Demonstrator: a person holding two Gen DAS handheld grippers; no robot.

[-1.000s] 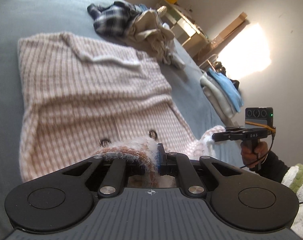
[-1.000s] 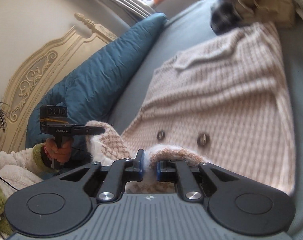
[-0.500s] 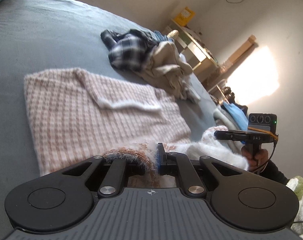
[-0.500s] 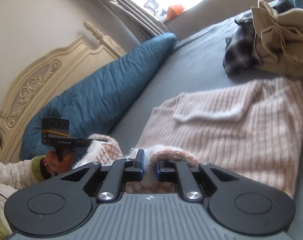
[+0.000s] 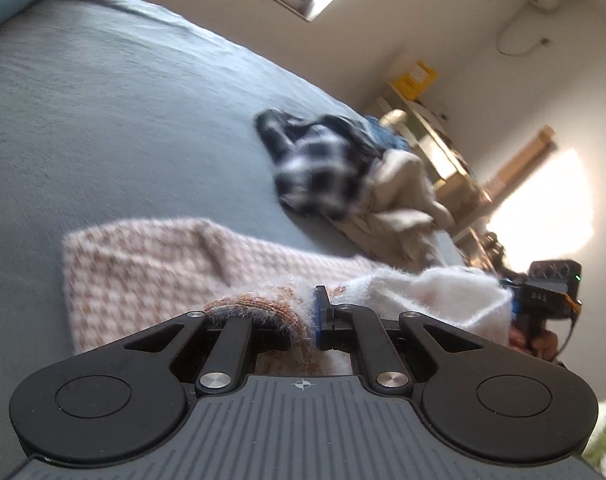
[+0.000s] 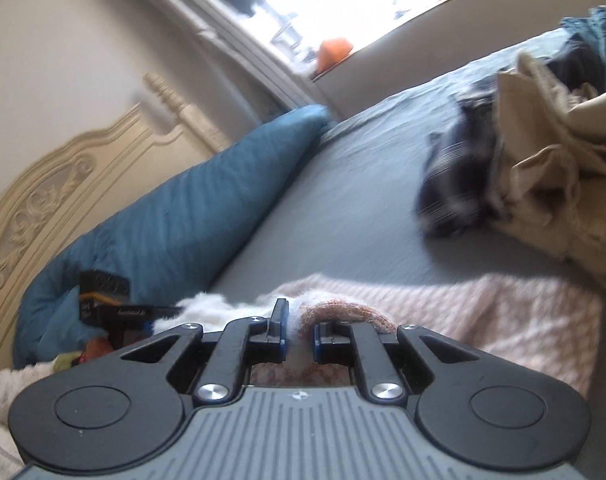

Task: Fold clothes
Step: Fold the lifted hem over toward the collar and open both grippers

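Note:
A pink-and-white checked knit sweater [image 5: 143,276] lies on the grey bed [image 5: 103,120]. Its near hem is lifted and doubled over toward the far edge. My left gripper [image 5: 313,314] is shut on the brown ribbed hem, and fluffy white inner knit bulges to its right. In the right wrist view my right gripper [image 6: 301,326] is shut on the same hem, with the sweater [image 6: 483,308] spread beyond it. Each gripper appears in the other's view, held in a hand: the right gripper [image 5: 515,300] and the left gripper [image 6: 159,312], both buried in the white fluff.
A black-and-white plaid shirt [image 5: 319,168] and a crumpled beige garment [image 5: 399,204] lie heaped beyond the sweater. A long blue pillow [image 6: 163,220] rests against the carved cream headboard [image 6: 55,184]. Shelving [image 5: 431,132] stands past the bed's far side.
Both grippers have carried the sweater's hem forward over the body of the garment. The buttons are now covered and much less of the sweater shows ahead.

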